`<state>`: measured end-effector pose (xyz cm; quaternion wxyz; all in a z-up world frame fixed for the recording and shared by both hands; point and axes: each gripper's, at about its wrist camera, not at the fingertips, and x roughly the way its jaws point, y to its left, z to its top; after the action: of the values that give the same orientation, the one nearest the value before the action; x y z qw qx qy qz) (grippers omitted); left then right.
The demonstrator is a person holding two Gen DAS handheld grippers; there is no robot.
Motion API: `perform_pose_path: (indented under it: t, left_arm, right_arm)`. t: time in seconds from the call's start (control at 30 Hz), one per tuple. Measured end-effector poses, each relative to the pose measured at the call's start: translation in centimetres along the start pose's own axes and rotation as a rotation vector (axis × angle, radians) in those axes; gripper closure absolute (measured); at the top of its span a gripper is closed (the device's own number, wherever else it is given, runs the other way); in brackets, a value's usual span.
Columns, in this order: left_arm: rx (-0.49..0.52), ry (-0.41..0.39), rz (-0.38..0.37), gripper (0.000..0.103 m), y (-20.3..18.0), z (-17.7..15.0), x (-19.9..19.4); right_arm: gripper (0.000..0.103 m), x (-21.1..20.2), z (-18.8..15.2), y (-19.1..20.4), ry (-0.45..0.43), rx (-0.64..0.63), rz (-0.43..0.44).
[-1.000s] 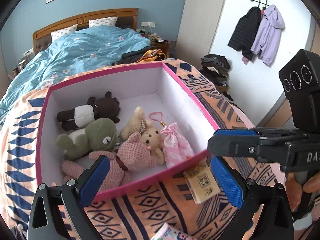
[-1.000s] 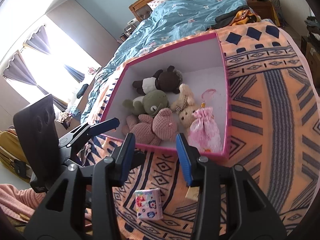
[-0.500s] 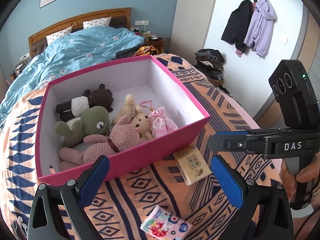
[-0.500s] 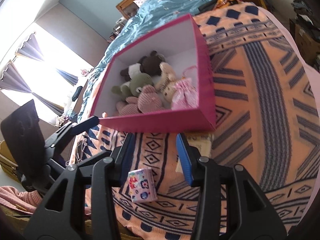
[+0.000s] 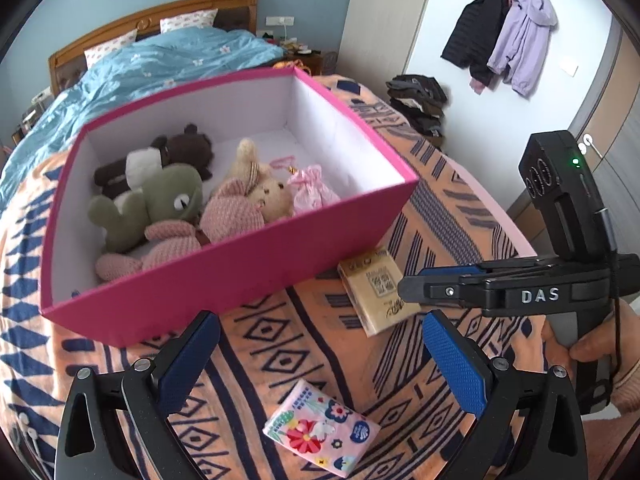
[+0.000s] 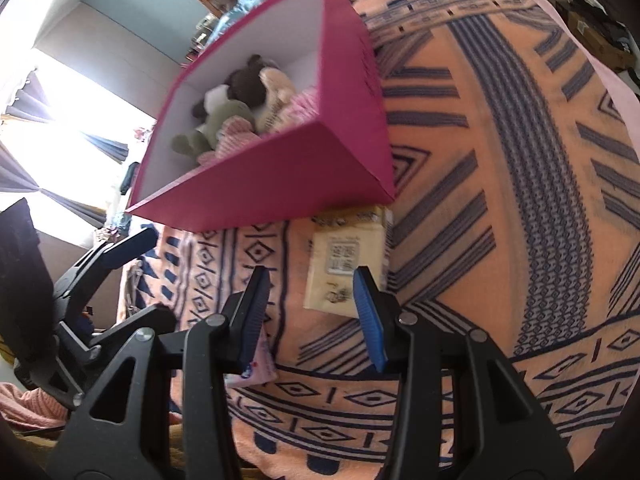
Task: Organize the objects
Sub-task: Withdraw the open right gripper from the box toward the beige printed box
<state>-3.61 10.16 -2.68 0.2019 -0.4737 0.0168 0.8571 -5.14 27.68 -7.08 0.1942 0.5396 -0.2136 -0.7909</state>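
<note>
A yellow tissue pack (image 5: 376,292) (image 6: 344,256) lies on the patterned blanket (image 5: 304,344), just in front of the pink box (image 5: 224,276) (image 6: 272,176). My right gripper (image 6: 310,280) (image 5: 416,284) is open and hangs just over the pack's near end, pads apart from it. A floral tissue pack (image 5: 320,436) lies closer in, below my left gripper (image 5: 320,344), which stands wide open around nothing. In the right wrist view the floral pack (image 6: 260,372) is partly hidden behind a finger. Several plush toys (image 5: 160,196) and a pink pouch (image 5: 310,192) lie in the box.
A bed with a blue duvet (image 5: 160,64) stands behind the box. Jackets (image 5: 504,28) hang on the right wall above a clothes pile (image 5: 420,100). A hand (image 5: 592,348) holds the right gripper. White earphones (image 5: 28,432) lie at the blanket's left edge. Bright window (image 6: 60,140).
Both grippers have sunk toward the blanket and drawn back from the box. The right gripper has rolled and come down over the yellow pack. The floral pack has come into the left view.
</note>
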Motion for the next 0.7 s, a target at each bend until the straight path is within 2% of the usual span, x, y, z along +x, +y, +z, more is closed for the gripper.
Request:
perform_pose_path:
  t: [0.3,0.57,0.7]
  left_arm:
    - [-0.009,0.048,-0.017,0.000,-0.1,-1.2,1.2]
    - [-0.031,0.053,-0.012,0.000,0.5,-1.4,1.3]
    - [-0.053,0.062,-0.012,0.000,1.2,-1.7,1.4]
  right_arm:
    - [0.057,1.9,0.3,-1.3,0.026,0.017,-0.055]
    - [0.059,3.8,-1.1,1.2,0.111,-0.048,0.031]
    - [0.059,3.6,-1.0,1.2,0.112,-0.057,0.037]
